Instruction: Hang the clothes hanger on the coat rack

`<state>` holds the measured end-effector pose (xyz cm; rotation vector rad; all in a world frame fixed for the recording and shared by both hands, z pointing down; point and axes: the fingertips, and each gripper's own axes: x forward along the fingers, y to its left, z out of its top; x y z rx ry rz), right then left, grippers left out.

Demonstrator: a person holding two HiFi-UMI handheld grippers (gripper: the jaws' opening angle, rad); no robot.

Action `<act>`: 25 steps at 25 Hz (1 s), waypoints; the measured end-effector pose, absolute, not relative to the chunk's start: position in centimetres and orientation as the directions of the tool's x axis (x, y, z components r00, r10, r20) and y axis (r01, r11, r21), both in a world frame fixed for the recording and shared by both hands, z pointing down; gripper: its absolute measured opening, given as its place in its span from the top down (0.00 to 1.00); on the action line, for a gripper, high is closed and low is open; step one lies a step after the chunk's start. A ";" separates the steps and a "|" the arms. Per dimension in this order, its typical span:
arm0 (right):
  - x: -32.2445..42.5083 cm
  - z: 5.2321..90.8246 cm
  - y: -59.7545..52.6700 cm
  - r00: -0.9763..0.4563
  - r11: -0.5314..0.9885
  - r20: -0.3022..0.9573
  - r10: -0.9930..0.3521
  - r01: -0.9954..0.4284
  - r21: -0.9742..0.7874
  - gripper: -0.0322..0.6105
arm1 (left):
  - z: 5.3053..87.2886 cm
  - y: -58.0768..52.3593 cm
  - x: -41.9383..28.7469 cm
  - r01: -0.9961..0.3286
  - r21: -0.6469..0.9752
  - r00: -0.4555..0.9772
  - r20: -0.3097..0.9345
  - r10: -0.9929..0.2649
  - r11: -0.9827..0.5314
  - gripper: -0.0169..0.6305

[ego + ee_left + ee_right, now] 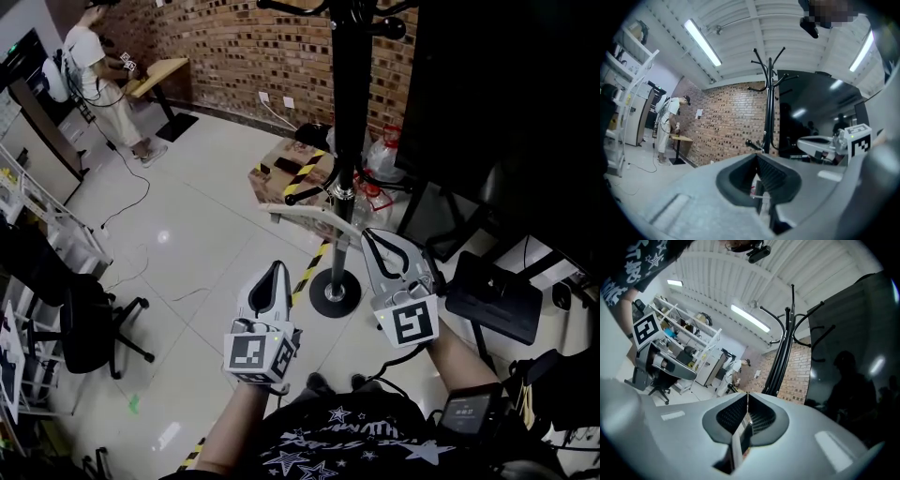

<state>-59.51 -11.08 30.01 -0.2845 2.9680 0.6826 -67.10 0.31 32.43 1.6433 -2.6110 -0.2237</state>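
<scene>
The black coat rack (349, 112) stands straight ahead on a round base (335, 295); it also shows as the coat rack (768, 103) and the coat rack (785, 348) in both gripper views. A pale grey clothes hanger (305, 214) lies across the pole low down, below the top hooks. My right gripper (370, 234) is shut, its tip by the hanger's right end; whether they touch I cannot tell. In its own view the right gripper (747, 394) has its jaws together with no hanger showing. My left gripper (278, 267) is shut and empty, left of the base, the left gripper (757, 157) pointing at the rack.
A big black panel (497, 94) stands right of the rack, with a black chair (492, 300) below it. Boxes (291, 169) and plastic bags (380, 155) sit behind the base. An office chair (84, 328) is at left. A person (98, 66) stands at a small table (159, 67) far back.
</scene>
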 end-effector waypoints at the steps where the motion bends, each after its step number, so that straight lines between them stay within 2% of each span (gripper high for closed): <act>1: -59.5 29.5 -10.6 -0.980 0.887 -0.136 -0.145 -0.190 0.421 0.93 | 31.7 0.2 -66.7 -0.896 0.144 -0.431 -0.052 -0.901 0.420 0.97; 5: -59.1 28.2 -9.1 -0.978 0.905 -0.186 -0.098 -0.165 0.393 0.94 | 29.8 -0.4 -65.4 -0.904 0.128 -0.420 -0.103 -0.902 0.407 0.97; 9: -58.5 28.3 -8.7 -0.972 0.936 -0.211 -0.099 -0.163 0.313 0.94 | 30.0 -1.3 -64.5 -0.909 0.122 -0.409 -0.093 -0.908 0.397 0.97; 17: -58.2 30.8 -10.9 -0.975 0.972 -0.173 -0.139 -0.167 0.162 0.94 | 32.3 -2.6 -63.7 -0.906 0.124 -0.416 -0.071 -0.907 0.406 0.97; 25: -57.9 31.6 -11.3 -0.982 0.978 -0.138 -0.130 -0.150 0.147 0.94 | 31.9 -3.5 -63.5 -0.902 0.134 -0.419 -0.053 -0.906 0.409 0.97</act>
